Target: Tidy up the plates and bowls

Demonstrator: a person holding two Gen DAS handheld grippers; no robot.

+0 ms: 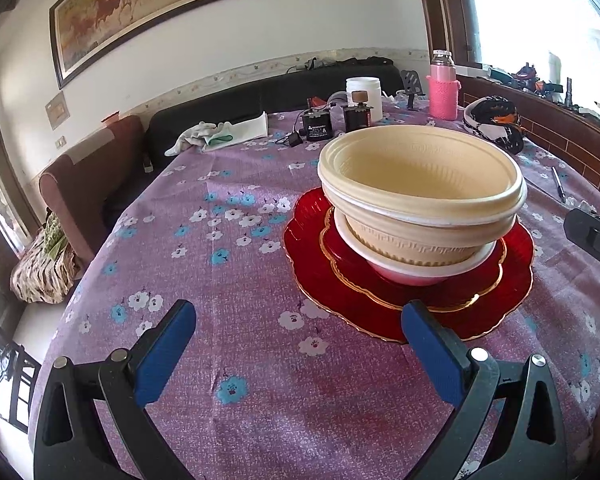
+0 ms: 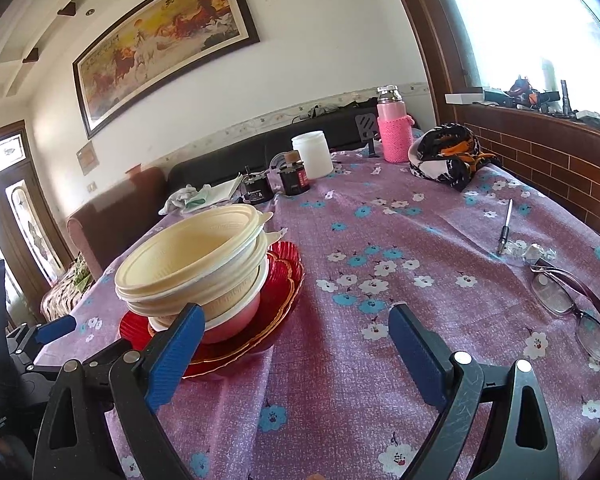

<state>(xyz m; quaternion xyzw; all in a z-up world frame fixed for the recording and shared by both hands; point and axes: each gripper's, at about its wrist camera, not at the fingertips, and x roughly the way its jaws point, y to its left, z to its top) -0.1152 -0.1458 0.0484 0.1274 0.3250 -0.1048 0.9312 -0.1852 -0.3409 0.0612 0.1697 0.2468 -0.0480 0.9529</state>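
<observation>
Just beyond parted jaws, bowls (image 1: 420,200).

You had a purple floral tablecloth (image 2: 380,360) spread over the table. At its far end stood a pink bottle in a knitted sleeve (image 2: 394,128), a white jar (image 2: 313,154) and two small black devices (image 1: 318,126) side by side. A crumpled white cloth (image 1: 216,134) lay to their left, a black, white and orange fabric bundle (image 2: 448,160) to their right. Nearer you, a pen (image 2: 505,232) lay just beyond a pair of glasses (image 2: 572,304). A framed horse painting (image 2: 160,40) hung above a dark sofa (image 1: 228,108).
</observation>
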